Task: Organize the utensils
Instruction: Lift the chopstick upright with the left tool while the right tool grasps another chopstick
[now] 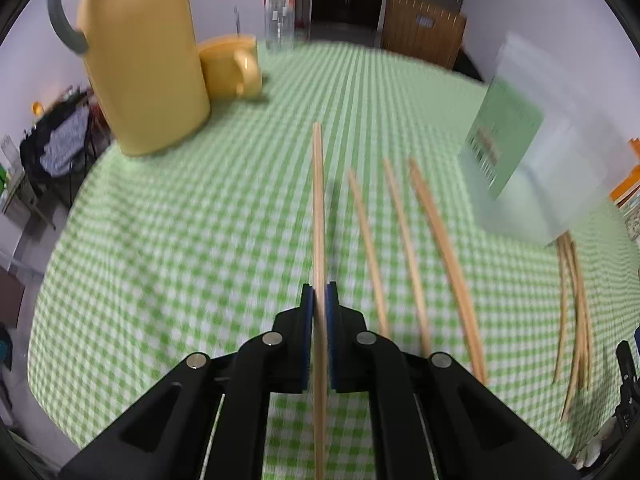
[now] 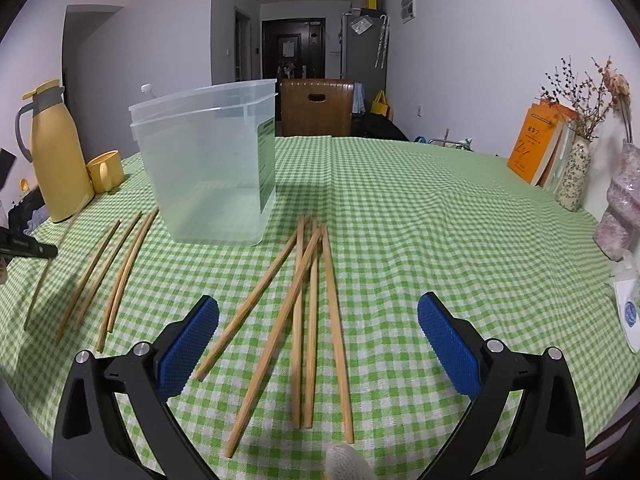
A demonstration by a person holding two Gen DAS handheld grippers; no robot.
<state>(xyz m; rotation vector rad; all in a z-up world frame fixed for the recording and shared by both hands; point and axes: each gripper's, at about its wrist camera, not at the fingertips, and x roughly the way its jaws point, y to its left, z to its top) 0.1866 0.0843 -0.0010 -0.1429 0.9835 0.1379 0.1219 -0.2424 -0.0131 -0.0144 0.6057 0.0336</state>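
Left wrist view showed the left tool (image 1: 320,292) clamped on one chopstick (image 1: 318,200) above the green-checked surface (image 1: 200,220), three loose chopsticks (image 1: 404,240) beside it. The right tool (image 2: 318,316) (jaws wide, holding nothing) hovered over five chopsticks (image 2: 308,320) near the clear tub (image 2: 208,168).

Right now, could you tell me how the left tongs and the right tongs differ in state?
The left tongs are shut on one chopstick; the right tongs stand wide open and hold nothing. The left tongs' chopstick is lifted off the cloth; below the right tongs, five chopsticks lie loose on it. Both have black arms and blue pads.
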